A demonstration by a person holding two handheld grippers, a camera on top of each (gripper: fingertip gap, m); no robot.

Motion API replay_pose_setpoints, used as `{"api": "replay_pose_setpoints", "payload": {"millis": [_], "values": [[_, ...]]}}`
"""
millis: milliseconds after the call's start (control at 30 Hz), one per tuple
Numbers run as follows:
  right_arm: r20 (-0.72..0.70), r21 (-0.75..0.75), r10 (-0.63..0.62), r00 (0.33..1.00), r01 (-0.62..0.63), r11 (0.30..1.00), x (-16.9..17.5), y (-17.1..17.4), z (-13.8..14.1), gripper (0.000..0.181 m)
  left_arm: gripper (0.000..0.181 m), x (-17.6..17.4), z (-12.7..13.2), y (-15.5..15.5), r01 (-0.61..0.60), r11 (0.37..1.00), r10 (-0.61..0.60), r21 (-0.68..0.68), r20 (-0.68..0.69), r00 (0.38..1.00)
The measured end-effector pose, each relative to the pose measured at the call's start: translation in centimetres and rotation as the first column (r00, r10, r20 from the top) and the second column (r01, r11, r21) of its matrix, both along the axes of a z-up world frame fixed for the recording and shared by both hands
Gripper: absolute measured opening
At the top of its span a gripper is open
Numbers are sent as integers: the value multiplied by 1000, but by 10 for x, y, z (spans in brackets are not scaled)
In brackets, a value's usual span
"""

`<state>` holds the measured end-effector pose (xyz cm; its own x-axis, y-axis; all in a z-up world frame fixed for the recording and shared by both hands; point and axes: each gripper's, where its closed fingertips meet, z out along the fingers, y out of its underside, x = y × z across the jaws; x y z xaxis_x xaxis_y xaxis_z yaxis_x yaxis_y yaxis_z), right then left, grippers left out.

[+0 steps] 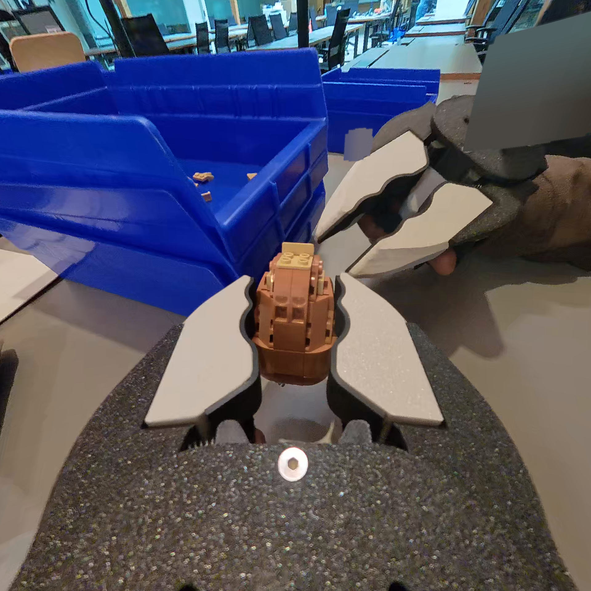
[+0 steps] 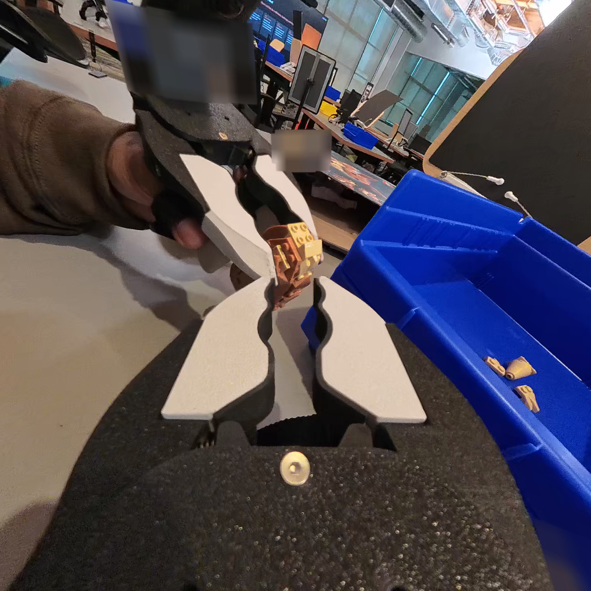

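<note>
My left gripper (image 1: 294,281) is shut on a small brown brick model (image 1: 295,319) with a tan studded plate (image 1: 295,259) on its far end, and holds it above the table. My right gripper (image 1: 334,254) comes in from the upper right, open and empty, with its tips just right of the model's tan end. In the right wrist view my right gripper (image 2: 292,283) is open with its tips right at the model (image 2: 287,256), which the left gripper (image 2: 295,262) holds from the upper left. Whether the right fingertips touch the model cannot be told.
A blue bin (image 1: 128,179) stands just behind and left of the model, with a few loose tan pieces (image 1: 203,177) inside; it also shows in the right wrist view (image 2: 447,256). More blue bins (image 1: 377,96) stand behind. The grey table (image 1: 479,415) lies below. A sleeved hand (image 2: 48,160) holds the left gripper. The grippers are tip to tip, or close to it.
</note>
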<state>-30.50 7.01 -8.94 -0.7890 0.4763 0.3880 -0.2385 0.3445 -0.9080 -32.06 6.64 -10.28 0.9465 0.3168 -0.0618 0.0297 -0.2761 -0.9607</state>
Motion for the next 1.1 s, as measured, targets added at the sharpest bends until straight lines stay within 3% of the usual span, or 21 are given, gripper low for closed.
{"api": "replay_pose_setpoints", "payload": {"millis": [167,467,700,1100], "values": [[-1,15,-20,1000,20,1000,-4,2,-3,22,46,-1,-3,0,1,1000,-2,25,74,997],[118,-21,45,992,-43,999,1,-4,-12,31,46,4,28,-4,61,947,-137,316,224,965],[244,-201,235,941,-188,961,23,-17,-1,43,47,26,51,-4,190,833,-333,519,196,923],[329,-238,286,900,-214,947,31,-27,-6,51,46,32,57,-1,206,773,-385,600,186,904]]}}
